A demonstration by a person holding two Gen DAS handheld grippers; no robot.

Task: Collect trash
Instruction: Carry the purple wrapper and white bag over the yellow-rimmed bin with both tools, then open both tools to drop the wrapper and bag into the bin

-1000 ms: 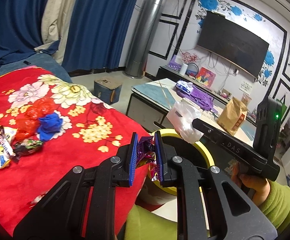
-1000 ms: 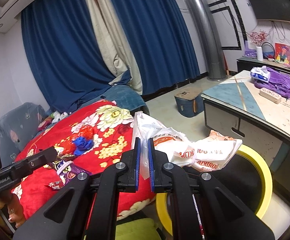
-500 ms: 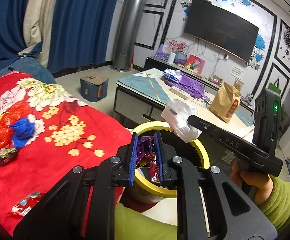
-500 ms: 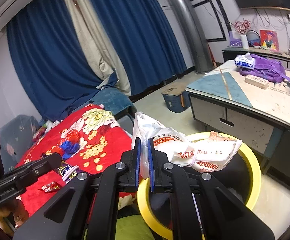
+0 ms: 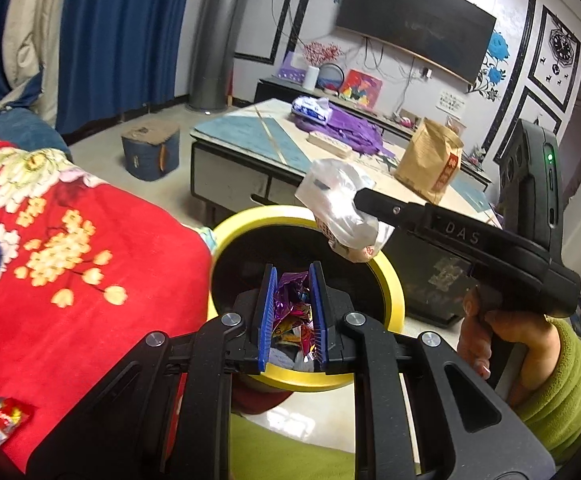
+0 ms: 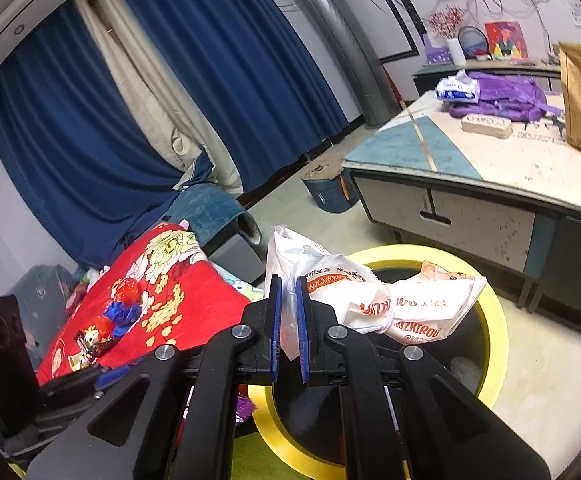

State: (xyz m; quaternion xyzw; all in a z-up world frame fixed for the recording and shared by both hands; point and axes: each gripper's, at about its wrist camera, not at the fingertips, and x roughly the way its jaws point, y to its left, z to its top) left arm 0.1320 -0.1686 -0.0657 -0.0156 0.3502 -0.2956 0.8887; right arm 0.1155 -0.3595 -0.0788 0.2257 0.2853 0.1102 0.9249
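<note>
My left gripper (image 5: 290,280) is shut on a crumpled purple foil wrapper (image 5: 290,300) and holds it over the mouth of the yellow-rimmed black bin (image 5: 390,284). My right gripper (image 6: 287,292) is shut on a white plastic bag (image 6: 394,304) with orange print, held above the same bin (image 6: 494,320). The right gripper with its bag (image 5: 342,208) shows in the left wrist view over the bin's far rim. More wrappers lie on the red floral blanket (image 5: 70,280): a small red one (image 5: 4,418) and a red and blue cluster (image 6: 122,308).
A low table (image 5: 250,148) with a purple bag (image 5: 350,128) and a brown paper bag (image 5: 430,164) stands just behind the bin. A blue stool (image 5: 150,152) sits on the floor by blue curtains (image 6: 230,80). My green sleeve (image 5: 562,392) is at right.
Both grippers have moved from the blanket's edge towards the bin. The left one with the foil wrapper is now over the bin's mouth. The bag hangs above the rim.
</note>
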